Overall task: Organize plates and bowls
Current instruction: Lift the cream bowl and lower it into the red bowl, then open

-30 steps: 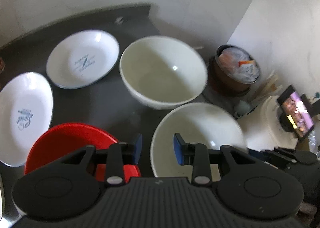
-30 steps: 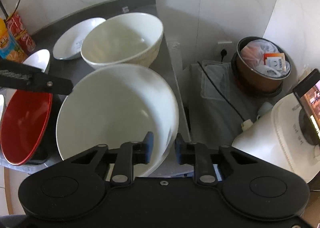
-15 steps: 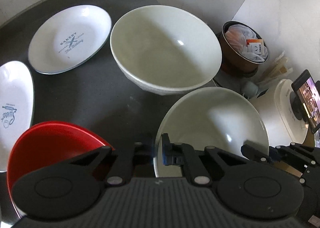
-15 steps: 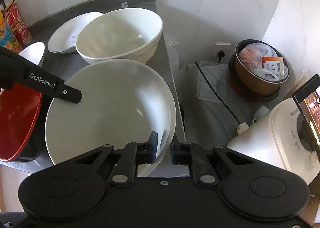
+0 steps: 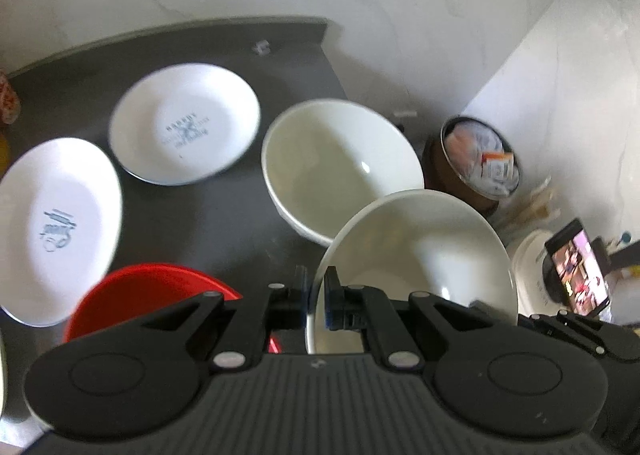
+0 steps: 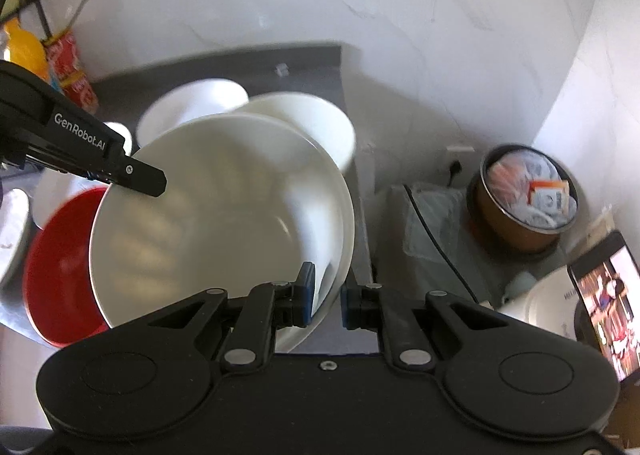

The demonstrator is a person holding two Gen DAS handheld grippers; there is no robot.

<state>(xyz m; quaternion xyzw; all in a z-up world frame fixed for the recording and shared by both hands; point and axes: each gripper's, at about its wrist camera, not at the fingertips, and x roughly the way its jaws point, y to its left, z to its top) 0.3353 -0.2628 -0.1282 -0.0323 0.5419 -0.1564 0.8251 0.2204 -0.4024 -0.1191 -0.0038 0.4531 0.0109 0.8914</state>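
Note:
A large white bowl point(image 5: 420, 255) point(image 6: 220, 215) hangs tilted above the dark counter point(image 5: 208, 215), held by both grippers. My left gripper point(image 5: 316, 295) is shut on its left rim; one of its fingers point(image 6: 132, 175) also shows in the right wrist view. On the bowl's right rim my right gripper point(image 6: 326, 295) is shut too. Just behind stands a second white bowl point(image 5: 340, 167) point(image 6: 316, 123), partly covered by the held one. A red bowl point(image 5: 152, 287) point(image 6: 60, 287) sits at the near left. Two white printed plates point(image 5: 184, 123) point(image 5: 52, 223) lie further left.
The counter ends at the right, beside a brown pot point(image 5: 480, 167) point(image 6: 528, 195) stuffed with packets. A phone with a lit screen point(image 6: 608, 303) leans on a white appliance point(image 5: 528, 267). An orange bottle point(image 6: 24, 51) and a red can point(image 6: 72, 71) stand by the marble wall.
My left gripper shut on the bowl's left rim. Both grippers then raised and tilted the bowl, bringing it up against the second white bowl behind.

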